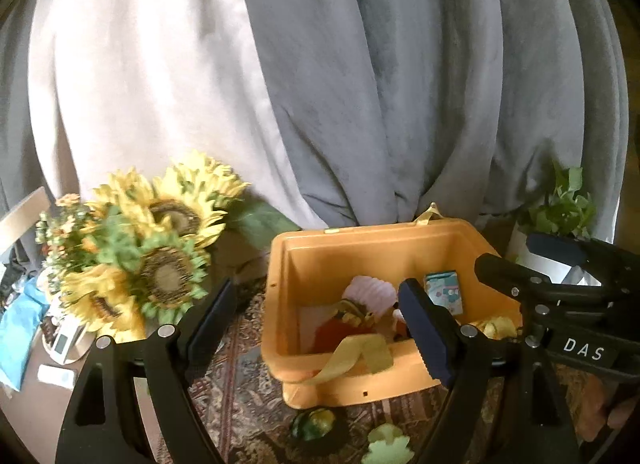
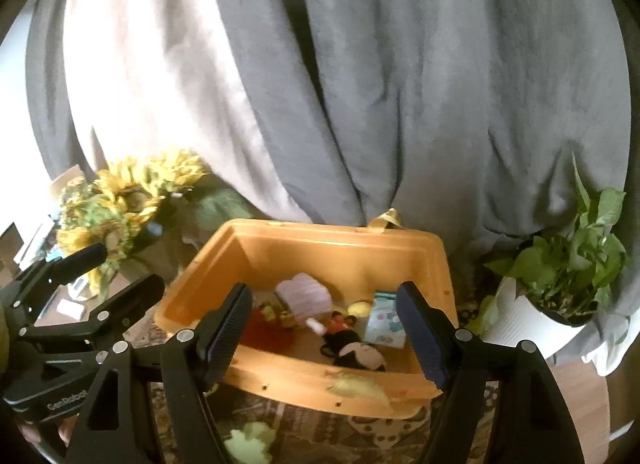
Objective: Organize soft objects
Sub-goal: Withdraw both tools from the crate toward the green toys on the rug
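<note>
Left wrist view: the left claw [image 1: 316, 318] hangs spread wide and empty, its right finger in front of the near right part of the orange bin [image 1: 320, 264], its left finger off to the bin's left over the patterned cloth [image 1: 240, 392] on the tabletop. The right claw [image 1: 516, 260] shows at the right edge, also parted, holding nothing, over the bin's right rim.

Right wrist view: the right claw [image 2: 322, 324] is spread wide with nothing between its fingers, both ribbed dark pads framing the bin's [image 2: 304, 240] interior from the near side. Inside lie a pink ribbed plush [image 2: 306, 296], a red soft piece [image 2: 264, 330], a black-and-white plush [image 2: 360, 354], a small yellow item [image 2: 358, 307] and a pale printed packet [image 2: 386, 322] standing on edge near the right wall. The bin is smooth hard plastic with rounded corners; a yellow ribbon [image 1: 352, 356] drapes over its near rim.

Still outside, on the cloth in front of the bin, sit a pale green soft shape [image 2: 250, 442] and a dark green and yellow round toy [image 1: 314, 424]. Artificial sunflowers [image 1: 160, 240] stand left of the bin, a leafy plant in a white ribbed pot [image 2: 560, 272] to its right, grey curtains [image 2: 360, 84] behind.
</note>
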The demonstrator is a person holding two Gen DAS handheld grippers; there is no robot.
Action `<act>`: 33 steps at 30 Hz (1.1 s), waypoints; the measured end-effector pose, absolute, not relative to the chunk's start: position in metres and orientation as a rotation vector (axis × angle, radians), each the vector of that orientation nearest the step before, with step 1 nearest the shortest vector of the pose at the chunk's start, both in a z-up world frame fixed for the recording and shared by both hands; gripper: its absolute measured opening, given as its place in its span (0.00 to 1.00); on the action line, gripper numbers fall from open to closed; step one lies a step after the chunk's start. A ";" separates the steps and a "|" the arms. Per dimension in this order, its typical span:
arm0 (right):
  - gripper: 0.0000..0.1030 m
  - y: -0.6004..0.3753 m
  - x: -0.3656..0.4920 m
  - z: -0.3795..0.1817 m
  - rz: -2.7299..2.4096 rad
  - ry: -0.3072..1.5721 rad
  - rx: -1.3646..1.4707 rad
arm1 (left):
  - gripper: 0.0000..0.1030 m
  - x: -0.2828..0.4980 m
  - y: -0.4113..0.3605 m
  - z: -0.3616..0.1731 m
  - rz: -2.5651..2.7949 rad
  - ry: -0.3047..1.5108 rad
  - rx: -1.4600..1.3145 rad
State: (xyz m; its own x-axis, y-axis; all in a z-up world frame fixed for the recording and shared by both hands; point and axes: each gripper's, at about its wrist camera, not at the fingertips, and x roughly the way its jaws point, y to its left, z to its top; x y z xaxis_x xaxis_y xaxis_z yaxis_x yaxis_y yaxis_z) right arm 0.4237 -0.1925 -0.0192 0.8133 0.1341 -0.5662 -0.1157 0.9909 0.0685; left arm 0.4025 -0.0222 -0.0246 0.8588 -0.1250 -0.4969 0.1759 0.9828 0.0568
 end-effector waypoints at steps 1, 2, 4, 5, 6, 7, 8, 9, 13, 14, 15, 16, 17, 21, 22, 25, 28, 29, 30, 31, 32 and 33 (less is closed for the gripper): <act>0.73 -0.189 0.419 -0.018 0.141 0.602 0.031 | 0.81 0.397 -0.020 -0.024 -0.151 0.507 0.106; 0.73 -0.187 0.416 -0.018 0.147 0.600 0.028 | 0.81 0.393 -0.018 -0.024 -0.146 0.503 0.106; 0.73 -0.182 0.409 -0.017 0.154 0.596 0.026 | 0.81 0.385 -0.013 -0.023 -0.137 0.507 0.101; 0.73 -0.180 0.405 -0.016 0.159 0.595 0.026 | 0.81 0.380 -0.011 -0.023 -0.134 0.507 0.097; 0.73 -0.178 0.402 -0.016 0.164 0.596 0.026 | 0.81 0.375 -0.008 -0.023 -0.130 0.515 0.091; 0.73 -0.176 0.398 -0.016 0.170 0.597 0.027 | 0.81 0.370 -0.006 -0.023 -0.122 0.515 0.089; 0.73 -0.174 0.394 -0.017 0.176 0.598 0.029 | 0.81 0.367 -0.006 -0.023 -0.116 0.516 0.088; 0.73 -0.173 0.392 -0.017 0.179 0.599 0.029 | 0.81 0.364 -0.004 -0.024 -0.109 0.517 0.087; 0.73 -0.166 0.378 -0.017 0.185 0.603 0.024 | 0.81 0.347 0.000 -0.024 -0.083 0.521 0.085; 0.73 -0.165 0.376 -0.018 0.188 0.603 0.023 | 0.81 0.344 0.000 -0.024 -0.086 0.523 0.081; 0.73 -0.165 0.371 -0.018 0.191 0.601 0.024 | 0.81 0.340 0.000 -0.024 -0.083 0.522 0.083; 0.73 -0.165 0.368 -0.018 0.190 0.599 0.025 | 0.81 0.335 0.001 -0.024 -0.077 0.521 0.087; 0.73 -0.165 0.364 -0.018 0.191 0.599 0.027 | 0.81 0.332 0.002 -0.024 -0.073 0.520 0.090; 0.73 -0.165 0.353 -0.019 0.198 0.599 0.032 | 0.81 0.317 0.004 -0.024 -0.073 0.511 0.098; 0.73 -0.165 0.349 -0.019 0.199 0.599 0.034 | 0.81 0.313 0.005 -0.024 -0.071 0.512 0.101; 0.73 -0.164 0.341 -0.019 0.202 0.600 0.041 | 0.81 0.306 0.008 -0.024 -0.078 0.507 0.100; 0.73 -0.161 0.332 -0.019 0.195 0.601 0.048 | 0.81 0.300 0.013 -0.023 -0.089 0.507 0.096; 0.73 -0.160 0.330 -0.019 0.195 0.601 0.052 | 0.81 0.298 0.015 -0.023 -0.095 0.506 0.096; 0.73 -0.158 0.326 -0.019 0.192 0.599 0.055 | 0.81 0.296 0.017 -0.023 -0.099 0.502 0.096; 0.73 -0.156 0.324 -0.018 0.187 0.596 0.056 | 0.81 0.295 0.020 -0.024 -0.103 0.499 0.096; 0.73 -0.154 0.322 -0.018 0.181 0.594 0.055 | 0.81 0.293 0.022 -0.024 -0.111 0.496 0.095; 0.73 -0.152 0.319 -0.018 0.175 0.592 0.054 | 0.81 0.292 0.024 -0.025 -0.117 0.497 0.095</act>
State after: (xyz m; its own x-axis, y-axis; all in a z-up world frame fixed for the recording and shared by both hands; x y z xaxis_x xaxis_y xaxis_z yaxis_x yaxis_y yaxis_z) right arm 0.3192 -0.1521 -0.0176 0.8157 0.1798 -0.5498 -0.1486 0.9837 0.1012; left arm 0.2923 0.0238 -0.0246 0.8726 -0.0891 -0.4802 0.1353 0.9888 0.0625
